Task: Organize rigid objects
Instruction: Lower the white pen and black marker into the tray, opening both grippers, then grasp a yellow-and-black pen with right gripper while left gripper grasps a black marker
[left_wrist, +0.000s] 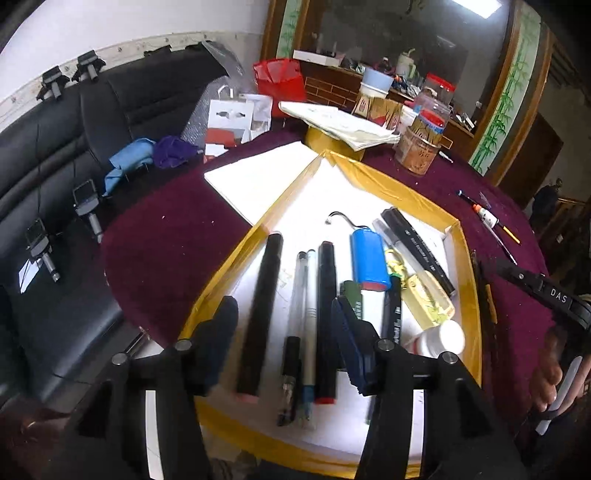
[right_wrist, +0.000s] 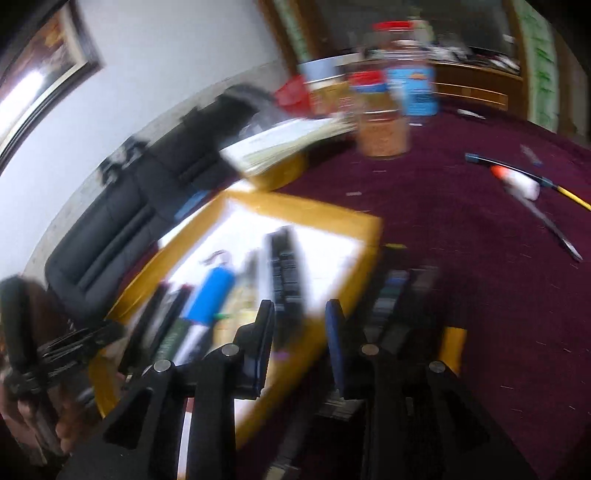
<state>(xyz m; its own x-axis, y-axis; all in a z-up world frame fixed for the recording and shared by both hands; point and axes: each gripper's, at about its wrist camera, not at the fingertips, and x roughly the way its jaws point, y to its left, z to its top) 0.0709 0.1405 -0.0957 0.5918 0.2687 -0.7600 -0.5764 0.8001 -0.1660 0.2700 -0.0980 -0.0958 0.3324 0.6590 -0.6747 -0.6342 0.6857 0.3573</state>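
Gold-edged and white inside, the tray (left_wrist: 466, 280) sits on the maroon table (left_wrist: 166, 236), and my left gripper (left_wrist: 286, 325) hangs above its near edge, jaws spread wide with nothing between them. Below it the black marker (left_wrist: 262, 314), the red-capped marker (left_wrist: 325, 325) and the clear pens (left_wrist: 304, 317) lie side by side; the blue battery pack (left_wrist: 369, 258) lies nearer the tray's far edge. My right gripper (right_wrist: 301, 332) hovers over the tray's right edge, jaws apart and empty. That view is badly smeared, so the dark blurred shape just outside the tray's right edge cannot be identified.
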